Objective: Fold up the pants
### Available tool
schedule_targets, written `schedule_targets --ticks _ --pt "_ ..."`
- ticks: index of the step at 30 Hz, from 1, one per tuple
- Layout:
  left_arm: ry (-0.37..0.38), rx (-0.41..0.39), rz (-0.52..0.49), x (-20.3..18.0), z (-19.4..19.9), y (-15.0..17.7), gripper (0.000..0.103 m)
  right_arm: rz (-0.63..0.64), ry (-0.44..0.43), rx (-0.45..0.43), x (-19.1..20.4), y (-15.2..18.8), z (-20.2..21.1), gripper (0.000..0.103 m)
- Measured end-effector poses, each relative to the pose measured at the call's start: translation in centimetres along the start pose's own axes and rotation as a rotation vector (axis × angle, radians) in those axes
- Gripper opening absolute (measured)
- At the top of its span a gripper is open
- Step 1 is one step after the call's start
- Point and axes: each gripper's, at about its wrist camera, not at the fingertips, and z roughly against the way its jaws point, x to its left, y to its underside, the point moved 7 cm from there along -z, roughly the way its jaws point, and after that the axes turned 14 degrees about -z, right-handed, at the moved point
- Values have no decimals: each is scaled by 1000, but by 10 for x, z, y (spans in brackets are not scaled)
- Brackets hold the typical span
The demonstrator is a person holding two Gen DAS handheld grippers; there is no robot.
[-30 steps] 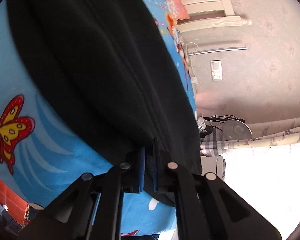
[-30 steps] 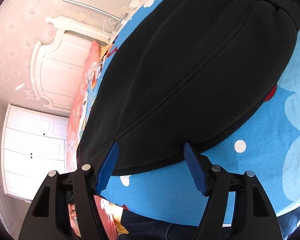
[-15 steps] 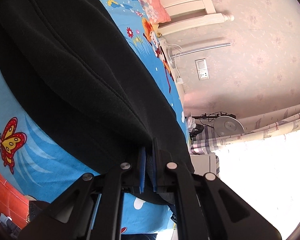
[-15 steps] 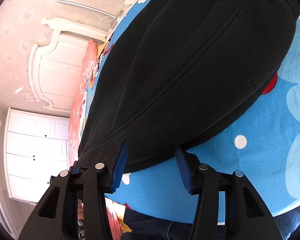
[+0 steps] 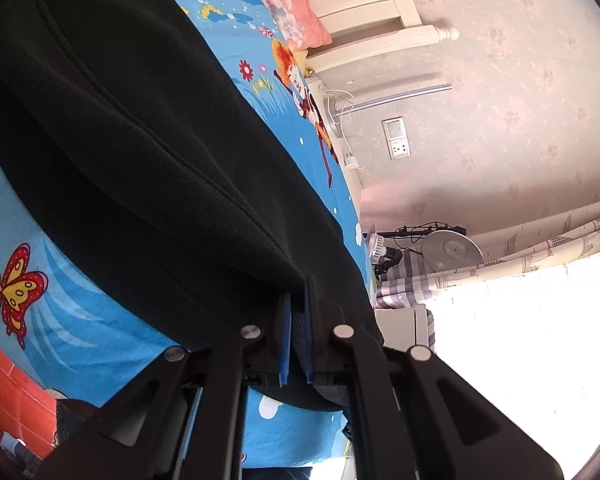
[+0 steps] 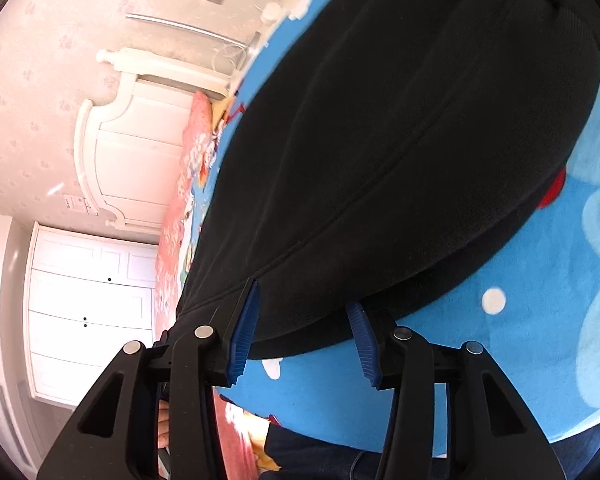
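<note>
Black fleece pants (image 5: 132,128) lie spread on a bed with a blue cartoon sheet (image 5: 72,320). My left gripper (image 5: 298,300) is shut on the near edge of the pants, cloth pinched between its blue pads. In the right wrist view the pants (image 6: 400,140) fill the upper middle. My right gripper (image 6: 306,304) is open, its blue pads either side of the pants' near hem, with cloth between the jaws but not pinched.
A white headboard (image 6: 132,140) and pink pillow (image 5: 292,4) stand at the bed's head. A white wardrobe (image 6: 88,308) is beyond. A wall socket (image 5: 398,142), a fan (image 5: 452,248) and bright curtains (image 5: 540,240) lie past the bed's far side.
My right gripper has moved in onto the hem and its jaws have narrowed, still open. My left gripper stays shut on the pants and has tilted, showing more of the bed's head.
</note>
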Motion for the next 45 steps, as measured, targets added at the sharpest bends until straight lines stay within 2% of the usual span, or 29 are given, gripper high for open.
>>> schedule_targets --ticks 2,4,7,10,12,14,19,22,25,28,29,30,33,36,39,41,42,43,44,45 --pt "3 -1 -3 -1 1 -1 5 -29 -17 37 -3 5 -7 46" --pt "8 -3 -6 -3 2 -2 5 -38 -30 37 -5 5 -8 46" --pt "13 -5 -16 -8 4 -3 5 -19 -61 -38 1 -3 -2 40" --pt "10 -2 -13 -6 5 -1 5 0 -62 -51 5 -7 -4 37" --pt "2 5 -7 -3 4 2 5 6 -46 -54 4 -10 -11 33" --pt "-17 15 -8 0 4 5 5 40 6 -79 3 -11 -10 12" --pt "-103 65 -7 12 5 22 5 189 90 -148 25 2 11 10" --pt "-144 112 20 32 -5 42 5 179 187 -122 8 -1 -6 10" --pt "-135 113 54 47 -8 47 5 216 202 -115 5 -3 -11 10" --pt "-123 108 48 50 -2 43 17 249 228 -120 7 -3 -12 10" --pt "-116 102 47 49 2 41 28 263 240 -129 8 -3 -12 10" --pt "-125 81 35 49 11 35 32 273 247 -136 8 -3 -12 10" --pt "-184 1 17 59 43 13 32 314 272 -155 14 -2 -14 9" --pt "-272 -163 77 90 98 -25 32 367 311 -176 15 3 -13 9" --pt "-404 -312 169 141 157 -64 32 384 328 -181 15 3 -14 9" --pt "-462 -362 214 170 184 -86 32 385 329 -181 15 2 -14 9" --pt "-466 -374 222 177 190 -94 32 386 331 -183 15 1 -15 9" --pt "-447 -369 225 184 192 -106 35 391 335 -184 14 2 -16 9" --pt "-428 -337 218 190 187 -117 42 396 344 -188 15 2 -17 9" --pt "-447 -301 211 197 182 -124 42 400 349 -189 14 3 -17 9"
